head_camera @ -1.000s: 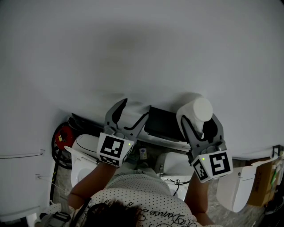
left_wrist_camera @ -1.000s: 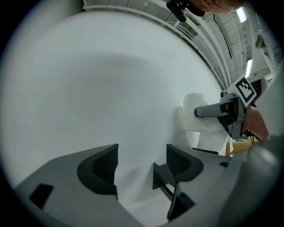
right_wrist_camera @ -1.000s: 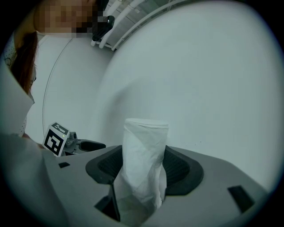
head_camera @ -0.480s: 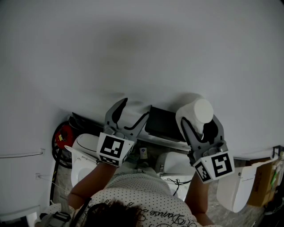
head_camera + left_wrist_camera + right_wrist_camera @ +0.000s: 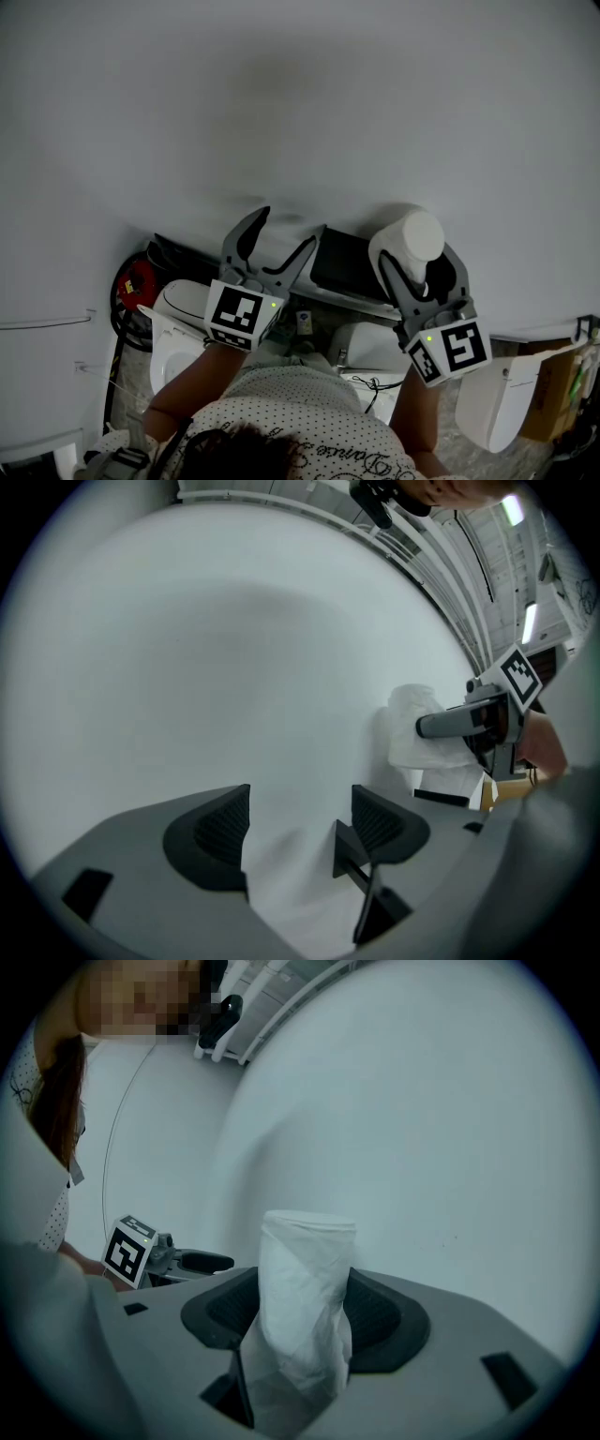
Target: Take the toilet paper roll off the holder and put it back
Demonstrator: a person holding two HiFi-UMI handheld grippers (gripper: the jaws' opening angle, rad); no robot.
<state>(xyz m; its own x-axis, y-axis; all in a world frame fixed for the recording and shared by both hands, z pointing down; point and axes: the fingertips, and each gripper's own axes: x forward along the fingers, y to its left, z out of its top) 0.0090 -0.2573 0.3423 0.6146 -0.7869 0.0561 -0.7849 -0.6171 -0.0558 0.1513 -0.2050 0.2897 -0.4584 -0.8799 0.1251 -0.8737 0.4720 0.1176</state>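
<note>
The white toilet paper roll (image 5: 413, 233) stands between the jaws of my right gripper (image 5: 418, 260), which is shut on it close to the white wall. In the right gripper view the wrinkled roll (image 5: 305, 1279) rises upright out of my right gripper (image 5: 306, 1324), with both pads against its sides. A black holder (image 5: 341, 262) sits on the wall just left of the roll. My left gripper (image 5: 284, 234) is open with nothing in it, left of the holder. The left gripper view shows my left gripper (image 5: 295, 827) facing bare wall, with the roll (image 5: 414, 726) off to the right.
Below the wall stand white toilets (image 5: 176, 315), (image 5: 367, 345), (image 5: 490, 401). A red object (image 5: 137, 285) lies at the left and a cardboard box (image 5: 553, 377) at the right. The person's arms and patterned shirt (image 5: 300, 422) fill the bottom of the head view.
My right gripper has shifted slightly left and down with the roll, a little nearer the black holder. The left gripper has hardly moved.
</note>
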